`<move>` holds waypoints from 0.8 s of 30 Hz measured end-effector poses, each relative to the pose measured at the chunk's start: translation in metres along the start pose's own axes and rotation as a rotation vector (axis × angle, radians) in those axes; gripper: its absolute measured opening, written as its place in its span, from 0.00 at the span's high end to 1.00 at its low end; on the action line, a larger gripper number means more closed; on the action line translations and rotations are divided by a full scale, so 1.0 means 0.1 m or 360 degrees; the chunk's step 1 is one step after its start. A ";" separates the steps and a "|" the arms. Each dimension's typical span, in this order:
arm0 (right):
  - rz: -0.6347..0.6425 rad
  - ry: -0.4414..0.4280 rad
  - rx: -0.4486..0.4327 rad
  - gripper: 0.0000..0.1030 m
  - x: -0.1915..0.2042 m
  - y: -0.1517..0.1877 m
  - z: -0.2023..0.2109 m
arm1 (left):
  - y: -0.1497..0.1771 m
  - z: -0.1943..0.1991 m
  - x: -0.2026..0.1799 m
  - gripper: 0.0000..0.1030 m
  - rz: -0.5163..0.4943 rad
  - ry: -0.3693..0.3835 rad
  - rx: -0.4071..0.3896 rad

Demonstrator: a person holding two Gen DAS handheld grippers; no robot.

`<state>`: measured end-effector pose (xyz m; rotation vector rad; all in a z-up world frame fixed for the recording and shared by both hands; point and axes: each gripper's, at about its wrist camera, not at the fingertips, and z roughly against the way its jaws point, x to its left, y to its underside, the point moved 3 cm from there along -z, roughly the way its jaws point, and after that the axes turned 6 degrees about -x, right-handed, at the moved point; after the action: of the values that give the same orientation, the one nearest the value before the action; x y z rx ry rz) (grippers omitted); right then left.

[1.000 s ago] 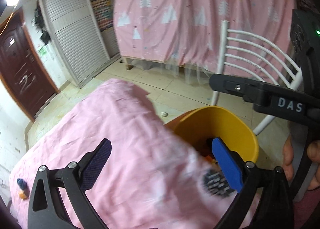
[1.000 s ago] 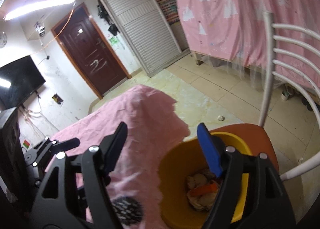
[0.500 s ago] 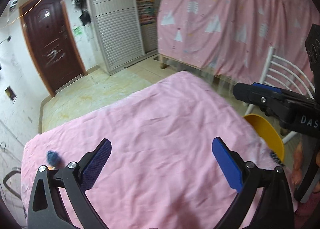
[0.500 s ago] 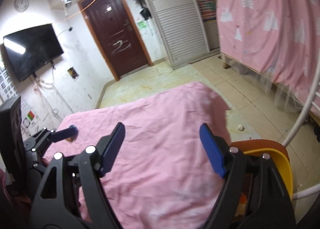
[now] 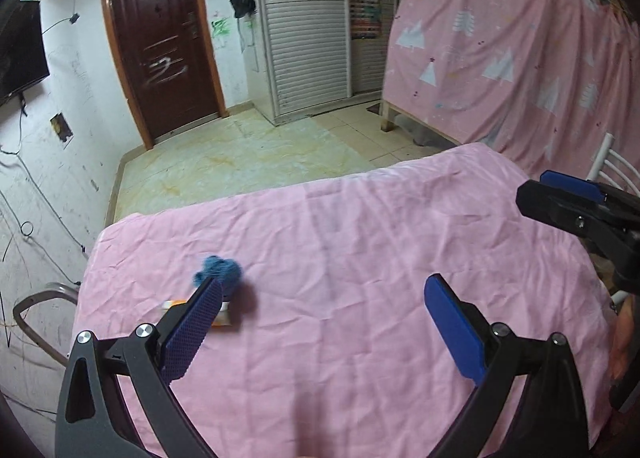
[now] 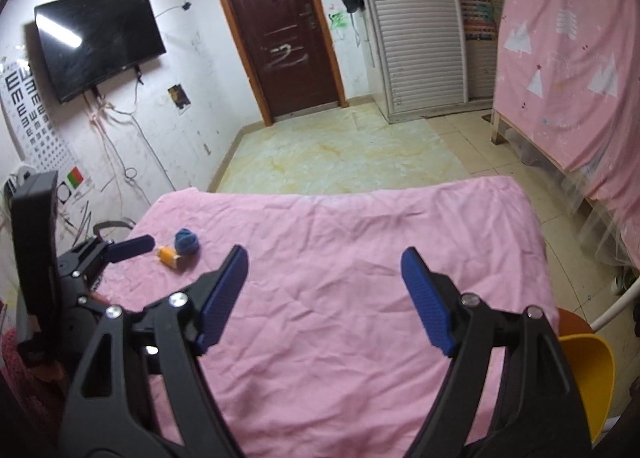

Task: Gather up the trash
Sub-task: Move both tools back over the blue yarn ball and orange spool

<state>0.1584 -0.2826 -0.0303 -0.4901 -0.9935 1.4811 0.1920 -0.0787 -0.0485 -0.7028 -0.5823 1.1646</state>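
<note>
Pink cloth point(image 6: 340, 298) covers the table. Right gripper point(image 6: 324, 290) is level above the cloth's near middle, jaws spread wide, empty. Left gripper point(image 5: 320, 322) hovers over the cloth's left half, jaws likewise released, empty. Yellow bin point(image 6: 592, 374) sits off the cloth's right edge. Blue wad point(image 6: 186, 240) and orange scrap point(image 6: 168, 256) lie touching near the cloth's far-left corner.

Left gripper point(image 5: 324, 322) with black angular plastic arms, triangular cut-outs, silver round screws at the finger joints, blue textured pads point(image 5: 194, 332), right gripper point(image 6: 324, 298) of matching black frame, silver screws, blue ribbed pads point(image 6: 426, 300), a strip of bare skin beside it.
</note>
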 end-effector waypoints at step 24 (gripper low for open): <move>0.0227 -0.0121 0.0192 0.19 1.09 -0.07 -0.91 | 0.31 -0.57 1.08 0.11 0.0239 0.0076 0.0206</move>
<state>0.2137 -0.1527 -0.0472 -0.4272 -0.9376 1.6874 0.2469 0.0207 -0.1033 -0.6698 -0.4156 1.3091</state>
